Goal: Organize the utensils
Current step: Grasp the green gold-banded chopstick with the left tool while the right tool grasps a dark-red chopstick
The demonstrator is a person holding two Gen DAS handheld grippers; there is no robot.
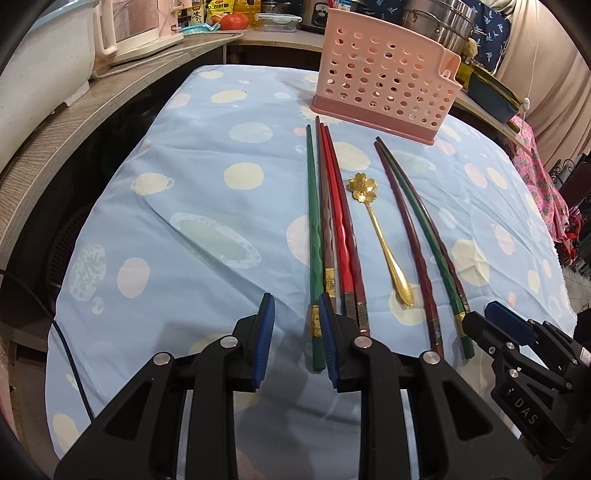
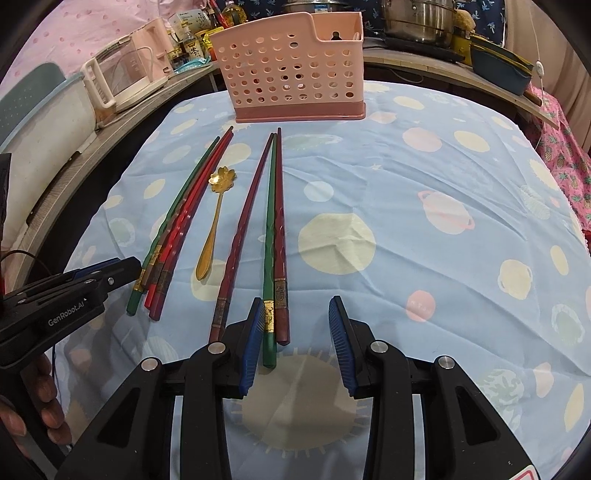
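A pink perforated utensil holder (image 1: pixel 384 79) (image 2: pixel 295 70) stands at the far side of the table. In front of it lie a left bunch of green, brown and red chopsticks (image 1: pixel 332 229) (image 2: pixel 173 229), a gold flower-bowl spoon (image 1: pixel 384 236) (image 2: pixel 212 225), and a right bunch of maroon and green chopsticks (image 1: pixel 424 240) (image 2: pixel 271 229). My left gripper (image 1: pixel 297 328) is open and empty, low over the handle ends of the left bunch. My right gripper (image 2: pixel 295 332) is open and empty, over the handle ends of the right bunch.
The table carries a blue planet-print cloth (image 1: pixel 221 192) (image 2: pixel 424 229). A wooden counter (image 1: pixel 74 122) runs along the left with a pink appliance (image 2: pixel 125 77) and bottles. Steel pots (image 1: pixel 439 22) (image 2: pixel 417 18) and a blue tray (image 2: pixel 498 66) stand behind the holder.
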